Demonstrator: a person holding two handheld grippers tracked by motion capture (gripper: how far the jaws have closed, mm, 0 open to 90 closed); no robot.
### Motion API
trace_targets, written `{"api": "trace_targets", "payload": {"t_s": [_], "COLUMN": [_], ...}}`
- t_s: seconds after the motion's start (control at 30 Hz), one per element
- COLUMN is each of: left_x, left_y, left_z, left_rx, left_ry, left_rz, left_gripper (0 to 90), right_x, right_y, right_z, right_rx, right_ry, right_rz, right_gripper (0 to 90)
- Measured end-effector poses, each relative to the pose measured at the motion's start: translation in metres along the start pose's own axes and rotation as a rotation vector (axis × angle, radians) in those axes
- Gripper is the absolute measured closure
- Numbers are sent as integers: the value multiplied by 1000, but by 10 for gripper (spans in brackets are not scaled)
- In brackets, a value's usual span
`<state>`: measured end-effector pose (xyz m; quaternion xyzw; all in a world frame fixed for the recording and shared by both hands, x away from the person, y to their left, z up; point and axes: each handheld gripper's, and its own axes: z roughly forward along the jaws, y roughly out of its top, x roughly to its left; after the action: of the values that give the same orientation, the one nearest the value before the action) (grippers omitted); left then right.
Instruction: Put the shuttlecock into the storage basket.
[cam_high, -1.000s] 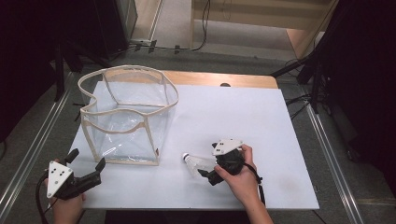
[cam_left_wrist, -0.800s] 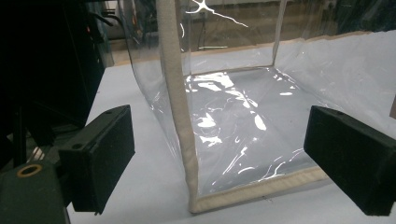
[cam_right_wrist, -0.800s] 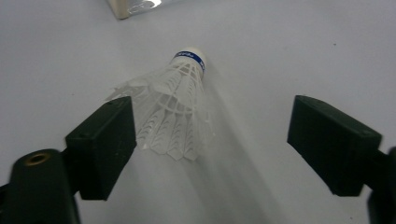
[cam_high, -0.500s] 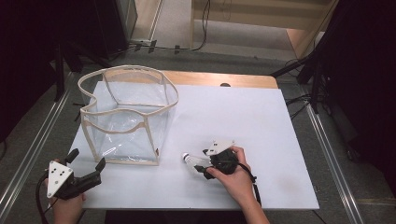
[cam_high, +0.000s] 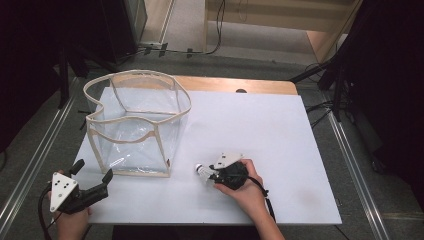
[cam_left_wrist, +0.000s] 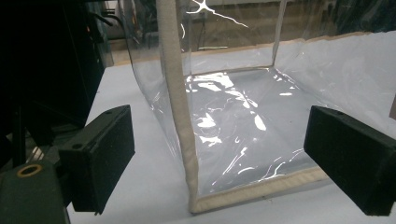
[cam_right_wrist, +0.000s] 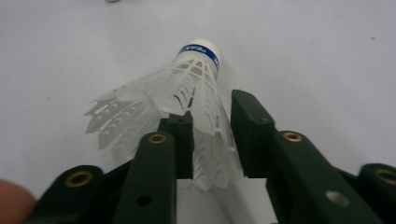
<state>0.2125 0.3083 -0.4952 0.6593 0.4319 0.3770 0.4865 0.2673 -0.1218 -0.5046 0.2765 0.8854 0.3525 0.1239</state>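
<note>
My right gripper (cam_right_wrist: 212, 140) has just been closing, now clamped on the shuttlecock (cam_right_wrist: 187, 98) skirt for lifting; left gripper (cam_left_wrist: 224, 163) waits apart, facing the clear bag (cam_left_wrist: 243, 116).

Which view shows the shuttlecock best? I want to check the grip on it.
The right gripper view: the shuttlecock lies close, its skirt squeezed between the jaws of the right gripper. The high view shows it small beside the clear bag.
</note>
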Motion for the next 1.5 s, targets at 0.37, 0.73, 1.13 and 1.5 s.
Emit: {"api": "trace_targets", "payload": {"t_s": [0.37, 0.73, 1.13, 1.5], "left_x": [0, 0, 0, 0], "left_y": [0, 0, 0, 0], "left_z": [0, 0, 0, 0], "left_rx": [1, 1, 2, 2], "left_ry": [0, -1, -2, -5], "left_rz": [1, 0, 0, -2], "left_gripper": [92, 92, 92, 92], "right_x": [-4, -9, -17, -21], "right_y": [1, 6, 19, 33], "right_z": [-7, -25, -41, -51], "right_rx": [-66, -111, -146, -168], "right_ry": [24, 5, -1, -1], "right_rz": [37, 48, 40, 29], "right_gripper": [856, 858, 859, 860]}}
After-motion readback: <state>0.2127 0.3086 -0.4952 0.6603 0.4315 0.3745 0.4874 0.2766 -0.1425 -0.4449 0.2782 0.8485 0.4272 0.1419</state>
